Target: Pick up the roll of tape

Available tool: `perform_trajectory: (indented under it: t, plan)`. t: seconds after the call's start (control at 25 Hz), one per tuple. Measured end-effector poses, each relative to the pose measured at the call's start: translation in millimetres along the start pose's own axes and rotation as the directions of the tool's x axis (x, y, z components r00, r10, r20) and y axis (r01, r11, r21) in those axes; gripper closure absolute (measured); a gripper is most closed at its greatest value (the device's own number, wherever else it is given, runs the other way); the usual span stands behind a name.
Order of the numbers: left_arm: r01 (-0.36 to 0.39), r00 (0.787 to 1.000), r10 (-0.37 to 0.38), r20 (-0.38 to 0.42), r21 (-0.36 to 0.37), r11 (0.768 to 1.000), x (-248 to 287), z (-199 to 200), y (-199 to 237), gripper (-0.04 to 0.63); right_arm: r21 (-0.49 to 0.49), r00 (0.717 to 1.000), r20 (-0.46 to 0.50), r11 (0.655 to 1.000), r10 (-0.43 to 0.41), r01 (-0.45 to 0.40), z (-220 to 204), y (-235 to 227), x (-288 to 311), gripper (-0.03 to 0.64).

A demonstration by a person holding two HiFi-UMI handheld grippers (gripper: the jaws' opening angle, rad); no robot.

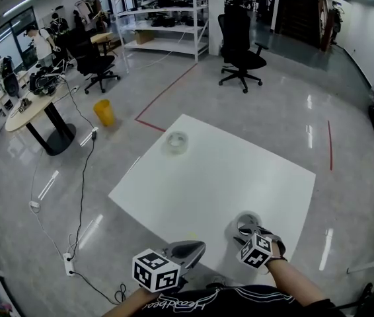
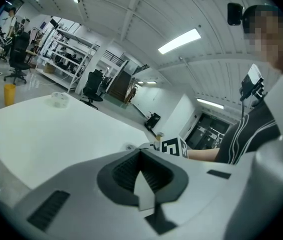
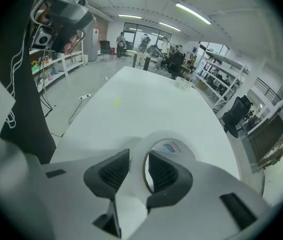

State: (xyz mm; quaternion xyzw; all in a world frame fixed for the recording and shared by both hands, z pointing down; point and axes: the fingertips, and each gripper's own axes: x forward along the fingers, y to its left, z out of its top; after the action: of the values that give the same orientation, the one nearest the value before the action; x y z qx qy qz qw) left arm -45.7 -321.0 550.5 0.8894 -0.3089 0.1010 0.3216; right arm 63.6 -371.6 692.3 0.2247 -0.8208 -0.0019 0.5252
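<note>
Grasp begun, lift not yet done
The right gripper (image 3: 141, 166) was closing on the wall of the roll of tape (image 3: 176, 146), near right on the table (image 1: 193, 183); the left gripper (image 2: 141, 159) had its jaws together, empty.

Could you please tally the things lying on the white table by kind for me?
Rolls of tape: 2 (white roll on the near side, clear roll on the far side)
Small yellow-green scrap: 1
Total: 3
</note>
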Motion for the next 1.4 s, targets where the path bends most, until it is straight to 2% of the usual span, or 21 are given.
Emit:
perform_trajectory:
  t: [0.16, 0.32, 0.44, 0.56, 0.64, 0.72, 0.76, 0.96, 1.12, 1.24, 1.4]
  plan:
    - [0.003, 1.0, -0.003, -0.002, 0.02, 1.0, -1, 4, -4, 0.592, 0.025, 0.999, 0.031, 0.999, -0.036, 0.035, -1, -3, -3, 0.497]
    - [0.004, 1.0, -0.004, -0.014, 0.024, 1.0, -6, 3, -6, 0.592, 0.151, 0.995, 0.08, 0.987, -0.063, 0.05, 0, -12, -10, 0.503]
    - [0.006, 1.0, -0.006, -0.022, 0.028, 1.0, -9, 0, -8, 0.592, 0.296, 0.982, 0.174, 0.955, -0.077, 0.022, 4, -16, -21, 0.521]
    - [0.018, 1.0, -0.017, -0.027, 0.041, 0.999, -9, 1, -12, 0.592, 0.427, 0.953, 0.287, 0.903, -0.096, -0.038, 15, -22, -40, 0.523]
    - [0.029, 0.999, -0.028, -0.025, 0.054, 0.998, -8, 3, -16, 0.592, 0.511, 0.917, 0.382, 0.853, -0.111, -0.11, 23, -27, -58, 0.523]
    - [0.037, 0.999, -0.036, -0.019, 0.07, 0.997, -9, 6, -19, 0.592, 0.562, 0.865, 0.486, 0.804, -0.128, -0.197, 36, -28, -80, 0.524]
    - [0.04, 0.999, -0.039, -0.016, 0.079, 0.996, -10, 8, -21, 0.592, 0.568, 0.836, 0.531, 0.79, -0.138, -0.23, 43, -27, -93, 0.523]
    - [0.056, 0.998, -0.058, 0.013, 0.124, 0.991, -18, 16, -35, 0.592, 0.565, 0.693, 0.691, 0.751, -0.205, -0.341, 70, -17, -159, 0.523]
    - [0.09, 0.995, -0.097, 0.038, 0.157, 0.984, -26, 26, -48, 0.592, 0.546, 0.592, 0.767, 0.735, -0.247, -0.402, 88, -9, -202, 0.523]
    - [0.116, 0.99, -0.128, 0.053, 0.185, 0.976, -30, 33, -61, 0.592, 0.529, 0.539, 0.799, 0.737, -0.266, -0.42, 95, 0, -230, 0.523]
    - [0.14, 0.986, -0.156, 0.062, 0.211, 0.967, -35, 35, -73, 0.592, 0.523, 0.511, 0.811, 0.745, -0.286, -0.413, 98, 12, -246, 0.523]
